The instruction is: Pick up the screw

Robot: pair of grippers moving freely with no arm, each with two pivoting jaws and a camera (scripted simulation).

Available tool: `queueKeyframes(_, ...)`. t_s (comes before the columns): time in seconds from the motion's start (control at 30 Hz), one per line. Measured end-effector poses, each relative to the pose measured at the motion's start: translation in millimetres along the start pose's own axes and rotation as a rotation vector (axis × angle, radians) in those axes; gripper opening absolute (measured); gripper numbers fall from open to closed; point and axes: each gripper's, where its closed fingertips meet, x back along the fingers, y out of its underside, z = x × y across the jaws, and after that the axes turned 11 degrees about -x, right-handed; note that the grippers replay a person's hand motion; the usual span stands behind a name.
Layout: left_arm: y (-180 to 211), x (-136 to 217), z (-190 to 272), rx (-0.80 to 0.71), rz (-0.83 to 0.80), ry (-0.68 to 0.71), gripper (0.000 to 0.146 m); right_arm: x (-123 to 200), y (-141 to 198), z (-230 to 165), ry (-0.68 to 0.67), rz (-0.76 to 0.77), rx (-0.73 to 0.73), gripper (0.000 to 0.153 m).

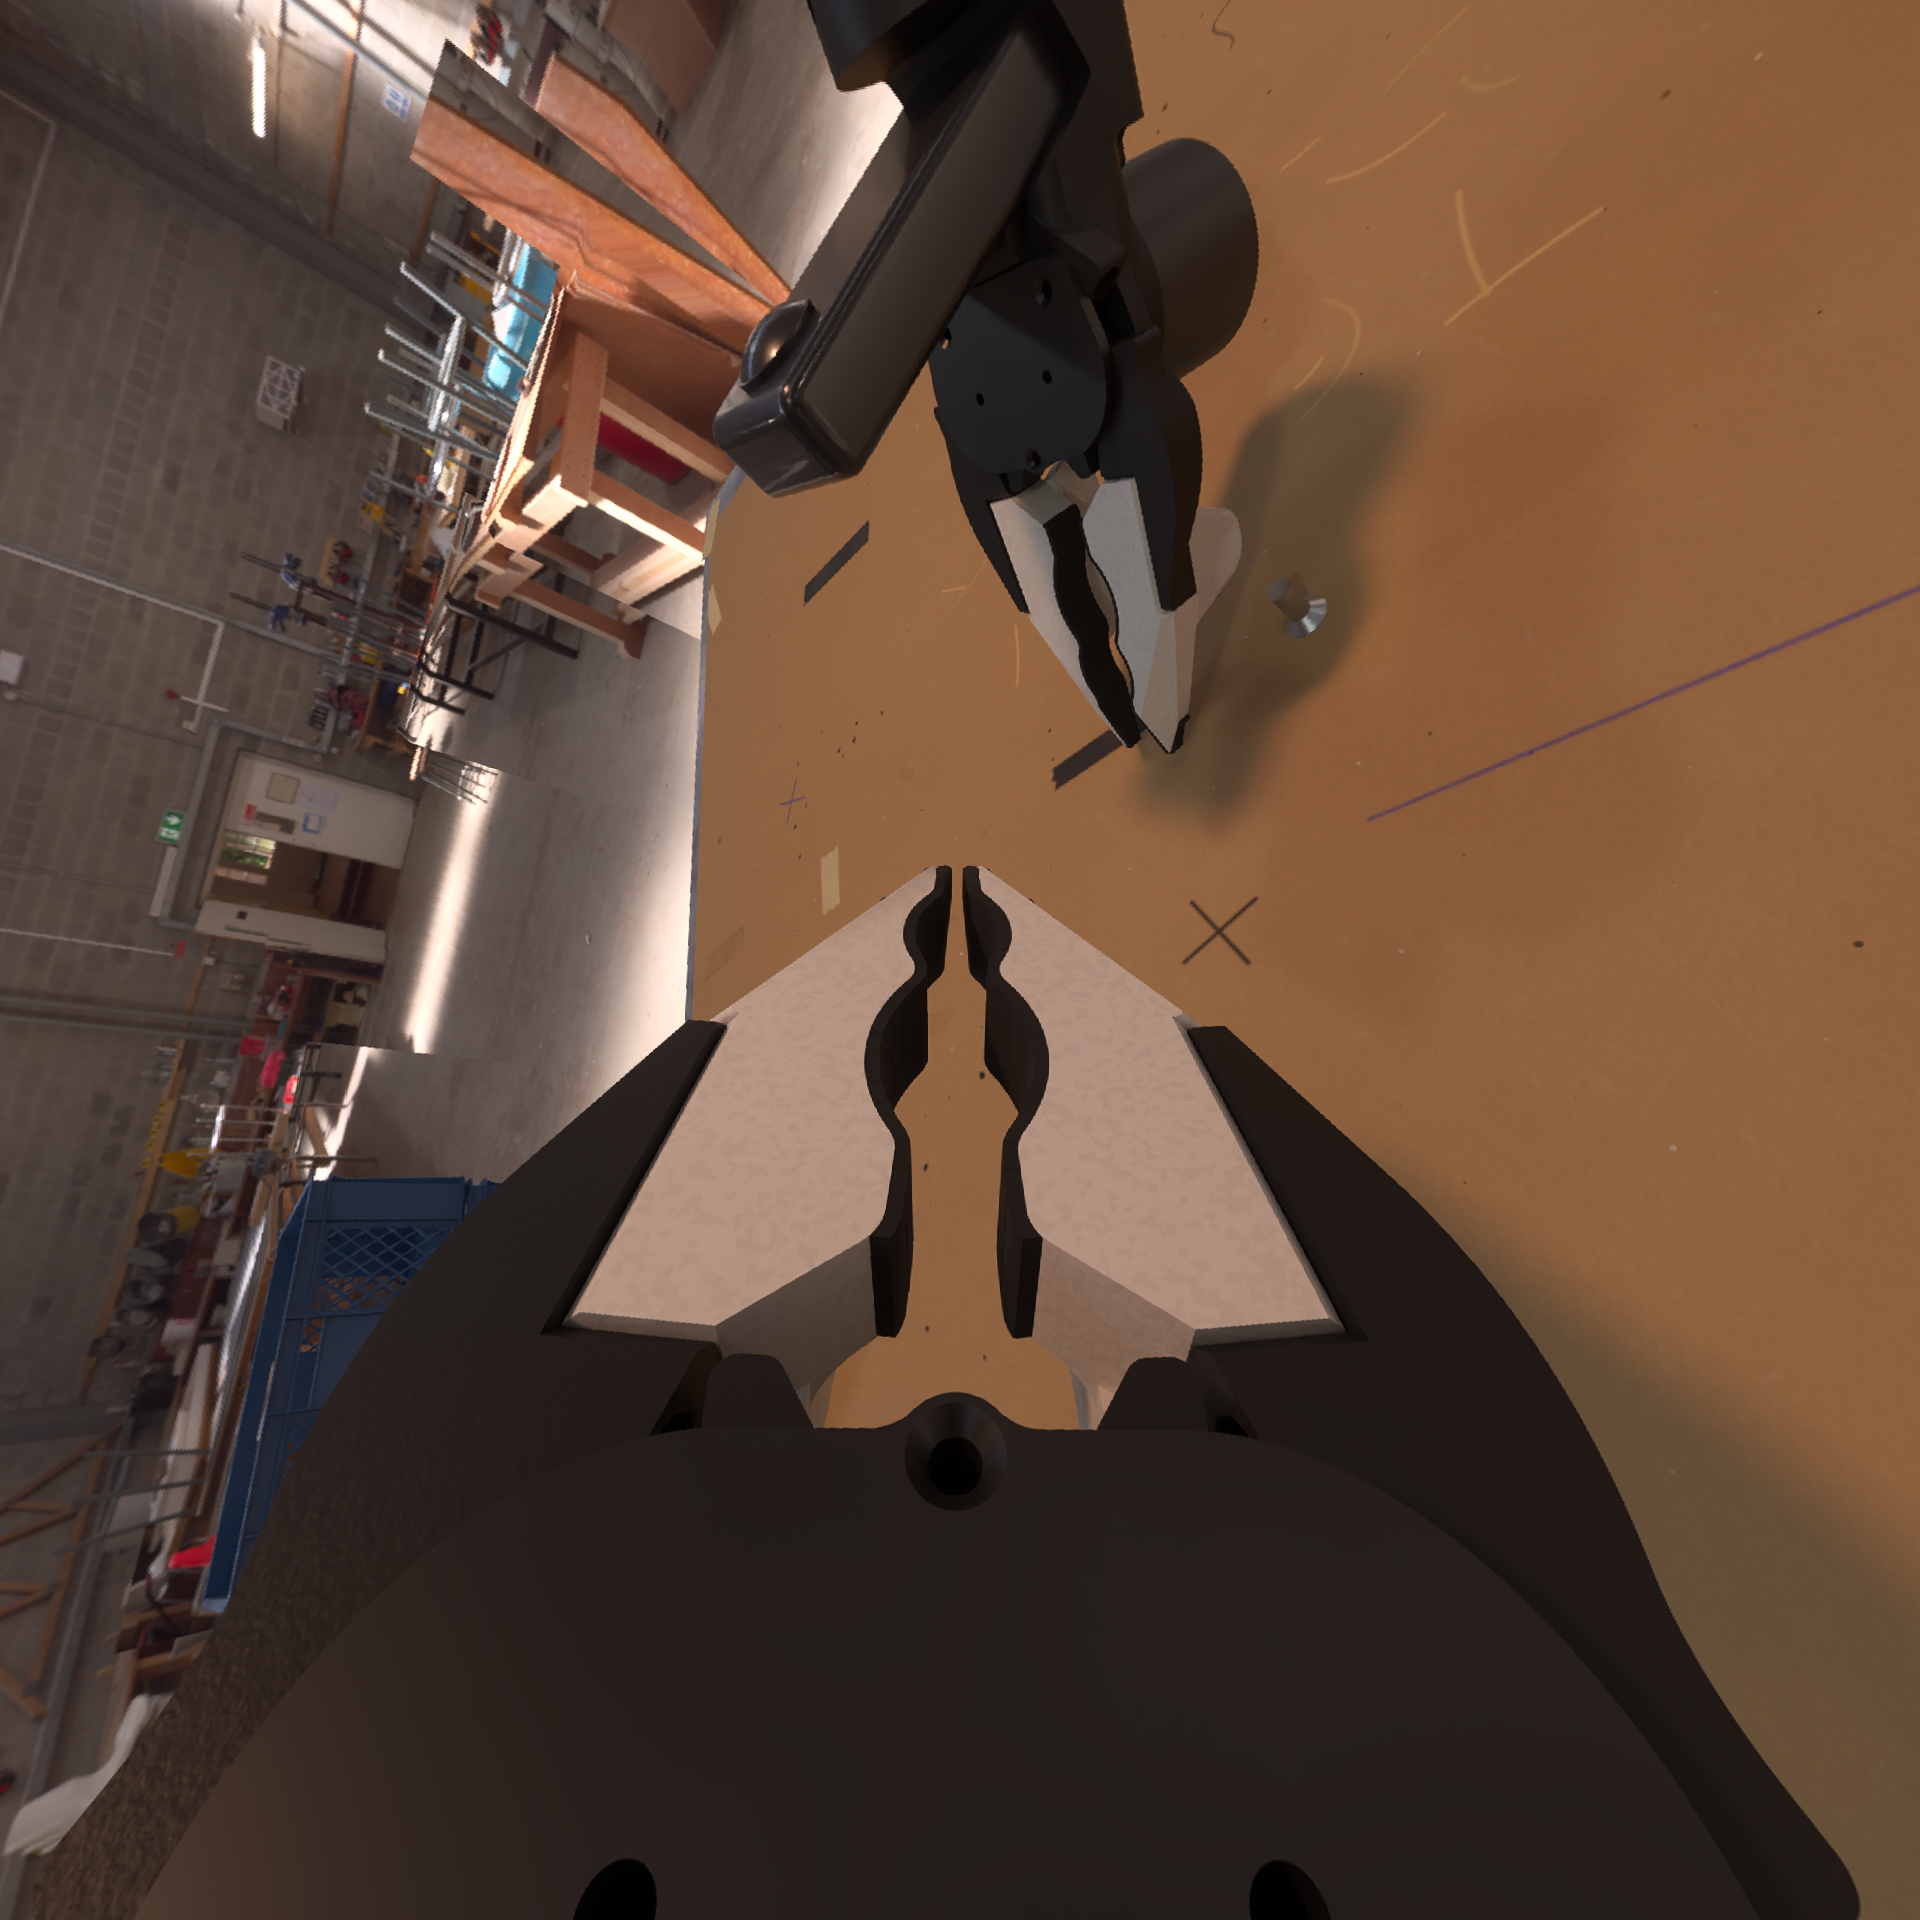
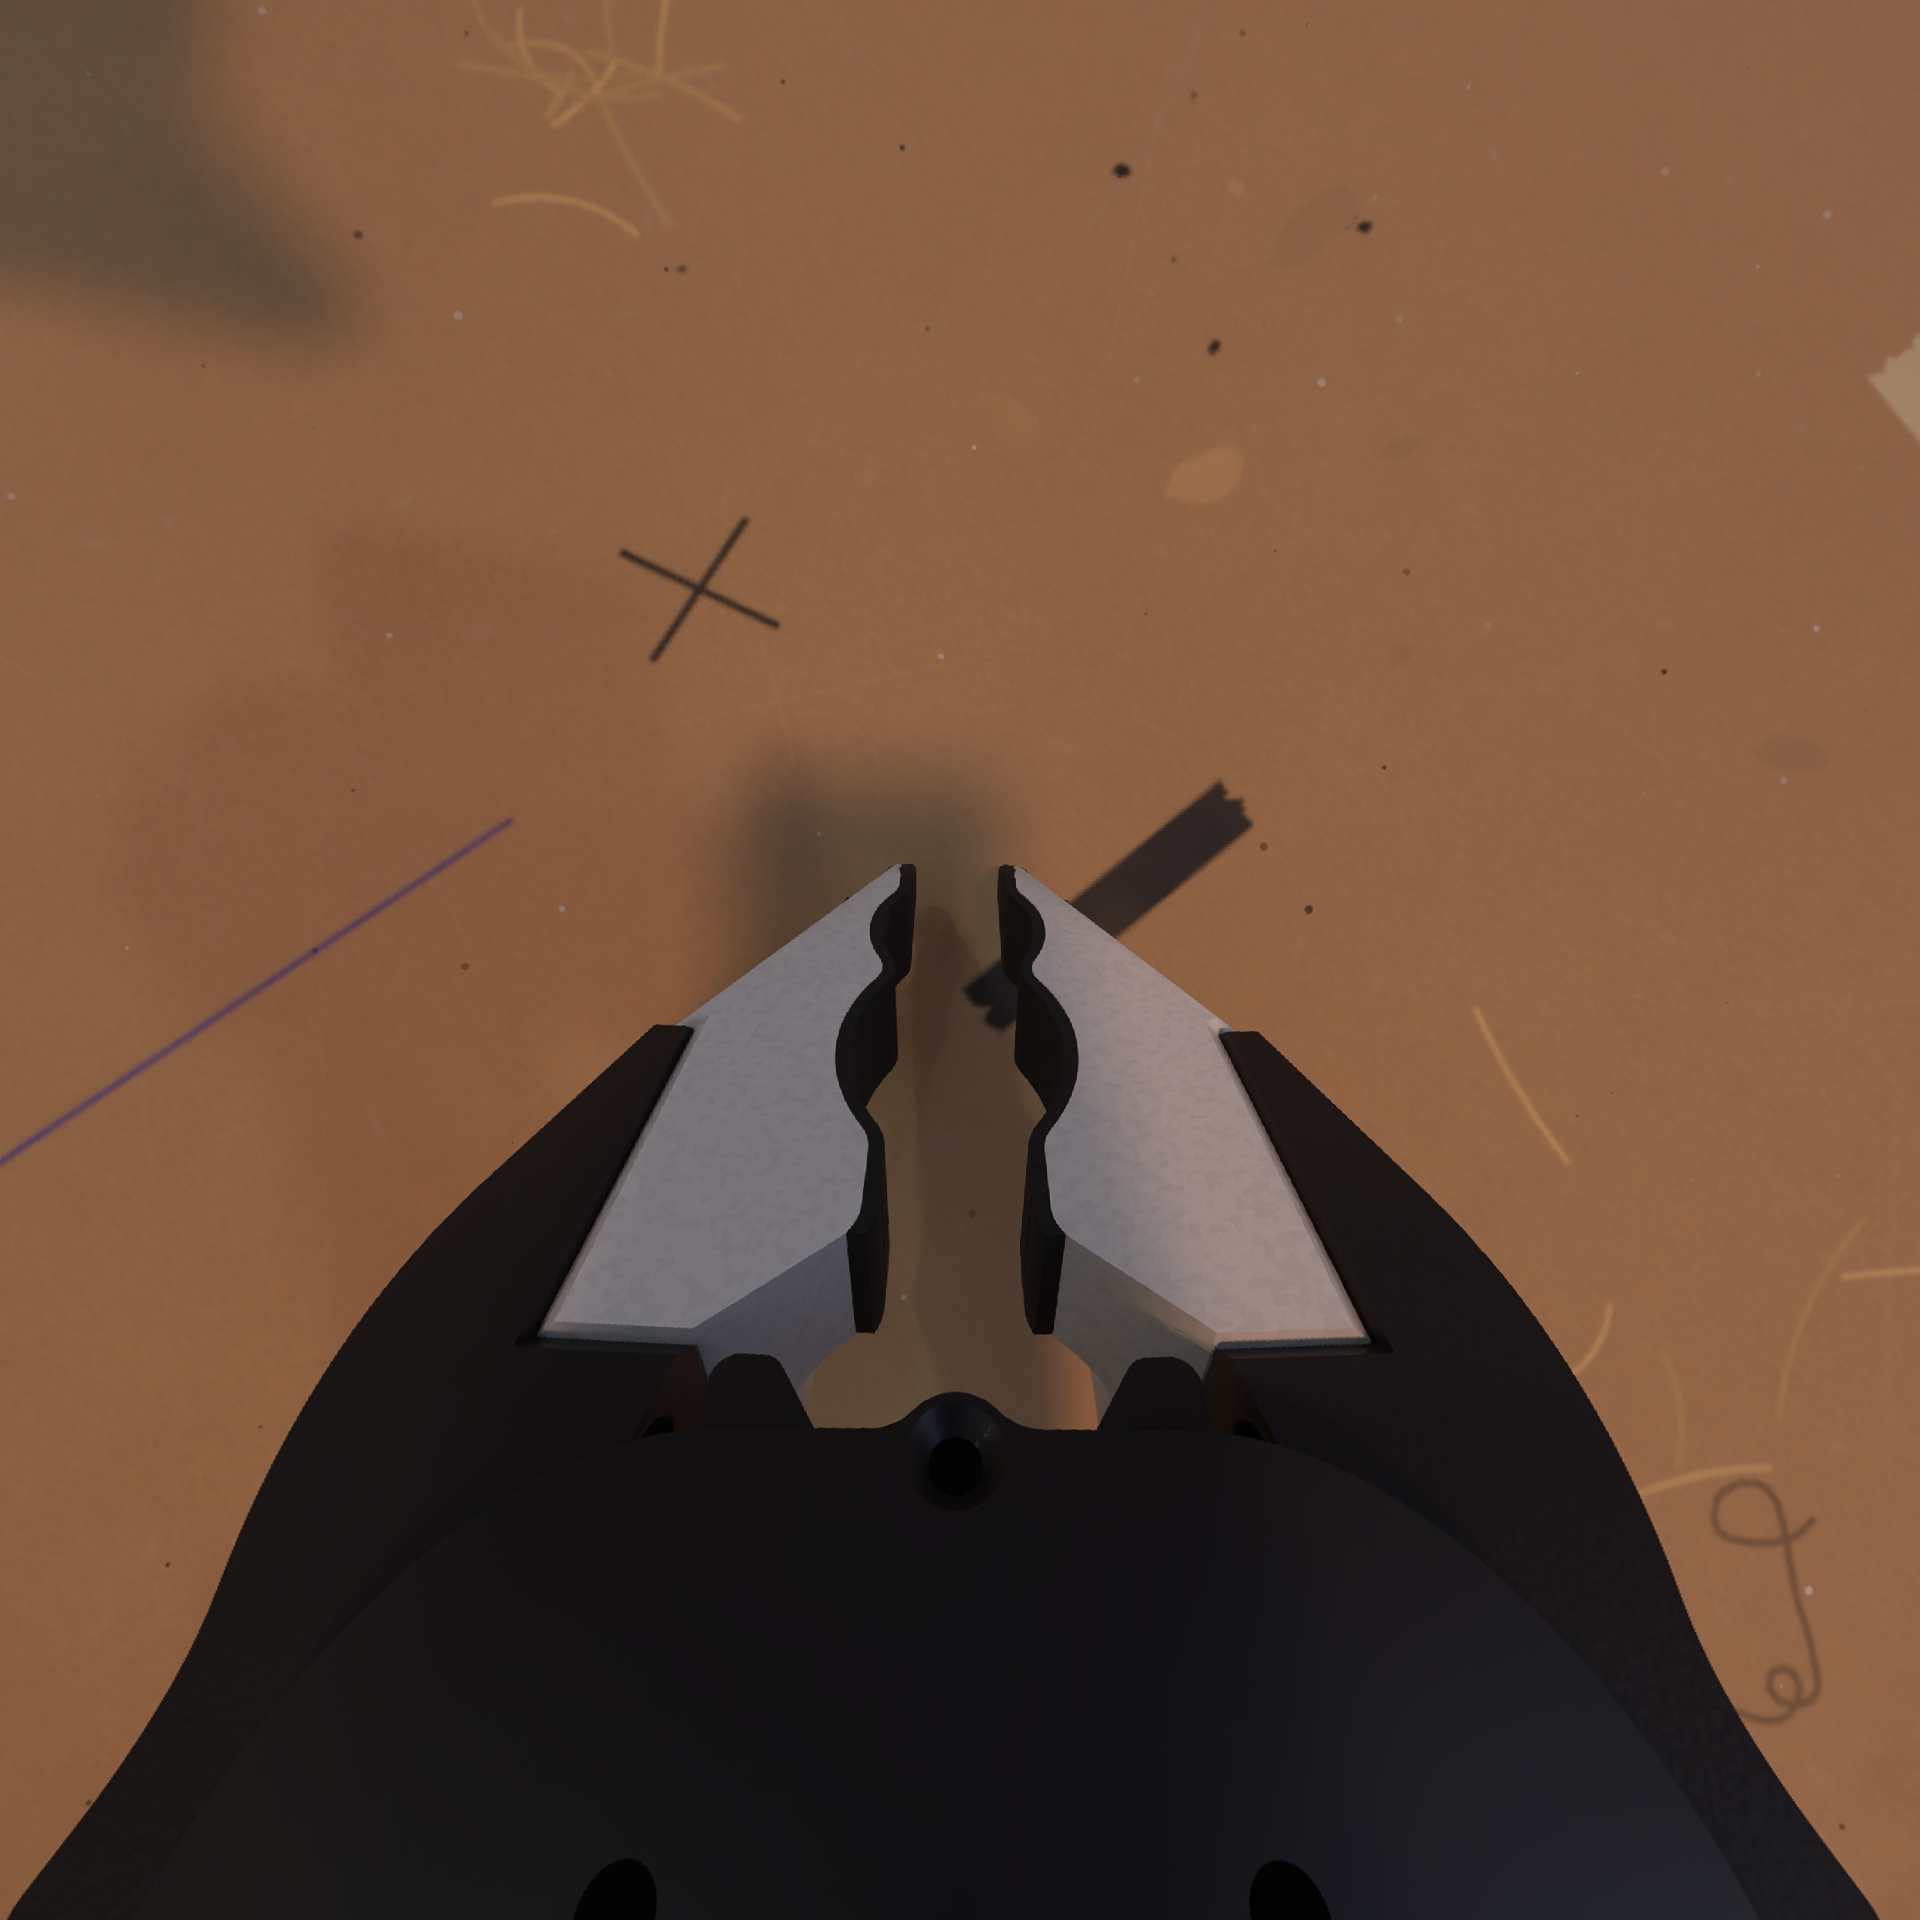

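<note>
A small metal screw (image 1: 1299,606) with a flared head lies on its side on the brown table (image 1: 1558,1091). It shows only in the left wrist view. My right gripper (image 1: 1151,736) points down at the table just left of the screw and apart from it, with its tips close to the surface. In its own view the right gripper (image 2: 956,871) has its fingers a little apart with nothing between them. My left gripper (image 1: 954,873) is nearer the camera, well short of the screw, with its fingertips almost touching and empty.
A dark tape strip (image 2: 1164,862) lies under the right gripper's tips and also shows in the left wrist view (image 1: 1081,756). A drawn cross (image 1: 1218,930) marks the table between the grippers. The table edge (image 1: 694,831) runs along the left, with workshop floor beyond.
</note>
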Motion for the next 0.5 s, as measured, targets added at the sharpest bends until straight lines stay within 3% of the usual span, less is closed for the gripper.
queueKeyframes(0.1,1,0,0,0.010,0.007,0.002,0.002,-2,2,-2,-0.007,-0.013,0.000,0.015)
queueKeyframes(0.3,-1,-5,5,0.009,0.017,0.013,0.002,1,-3,-6,-0.050,0.018,-0.020,0.000)
queueKeyframes(0.5,-3,-13,18,-0.011,0.022,0.063,0.002,18,-8,-6,-0.104,0.077,-0.054,0.000)
